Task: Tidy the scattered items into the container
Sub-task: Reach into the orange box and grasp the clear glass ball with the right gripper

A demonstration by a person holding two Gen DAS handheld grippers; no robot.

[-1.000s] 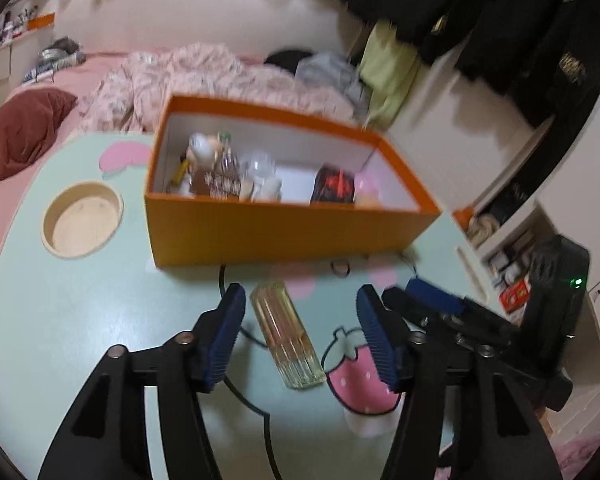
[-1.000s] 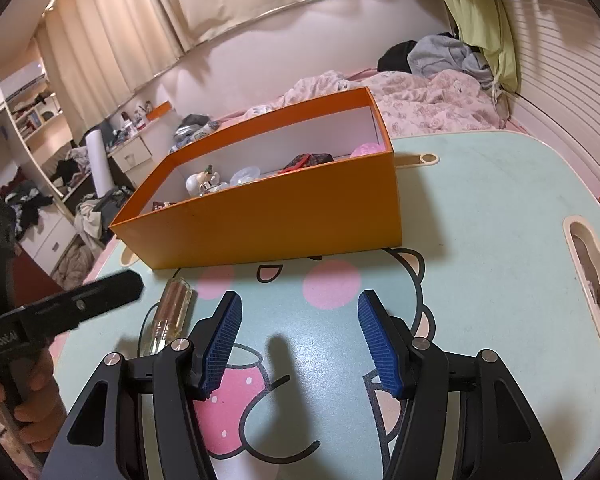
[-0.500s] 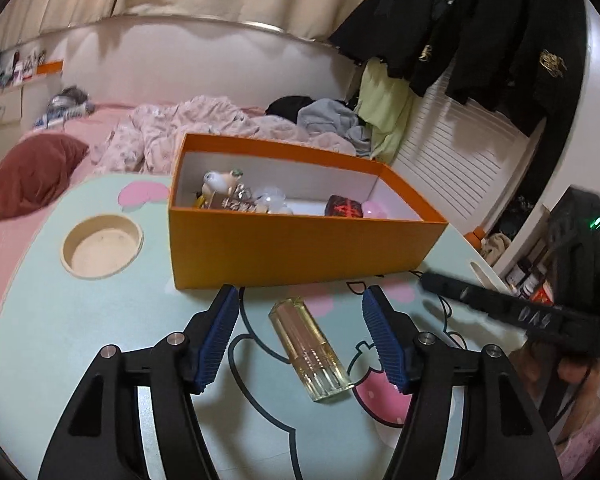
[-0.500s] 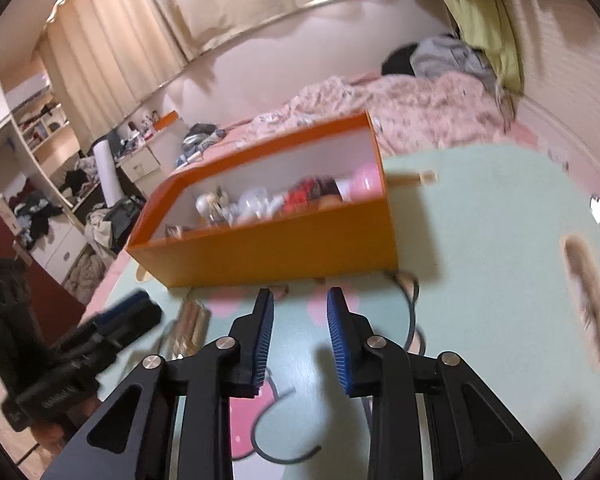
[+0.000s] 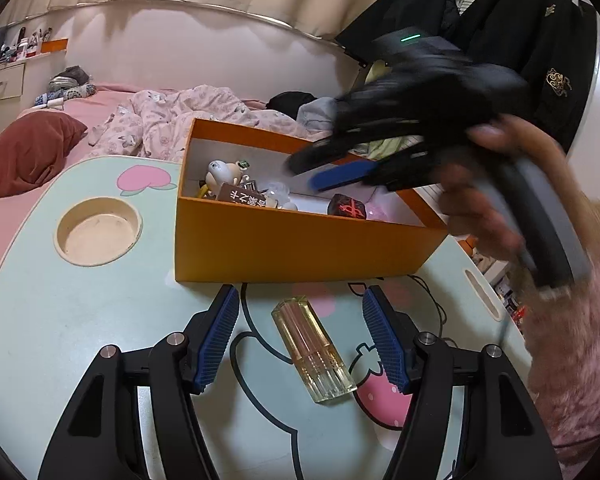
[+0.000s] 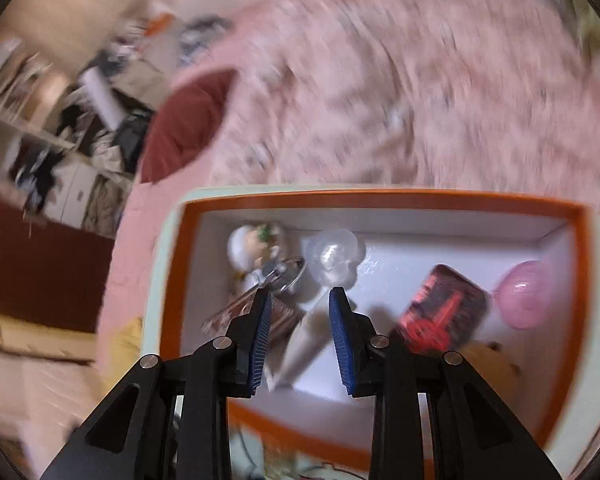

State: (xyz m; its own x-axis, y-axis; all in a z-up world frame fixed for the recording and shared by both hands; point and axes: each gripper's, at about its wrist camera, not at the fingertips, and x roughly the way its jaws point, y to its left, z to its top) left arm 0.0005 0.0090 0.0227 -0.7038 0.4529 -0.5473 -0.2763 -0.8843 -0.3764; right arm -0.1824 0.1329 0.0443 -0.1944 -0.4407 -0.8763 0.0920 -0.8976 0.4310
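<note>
An orange box (image 5: 292,244) stands on the pale green table (image 5: 60,320) and holds several small items. A clear yellowish bottle (image 5: 314,350) lies on the table just in front of the box. My left gripper (image 5: 300,338) is open, low over the table, with the bottle between its fingers but untouched. My right gripper (image 6: 298,338) hovers over the box (image 6: 380,200), looking down into it, jaws partly open and empty. It also shows blurred above the box in the left wrist view (image 5: 340,174).
A round cup recess (image 5: 98,230) is sunk in the table left of the box. Inside the box lie a white figurine (image 6: 246,246), a clear capsule (image 6: 334,258), a red-black packet (image 6: 440,310) and a pink ball (image 6: 522,300). A bed (image 5: 148,120) lies behind.
My right gripper has swung up from the table to over the box and its jaws have narrowed. My left gripper stays open around the bottle.
</note>
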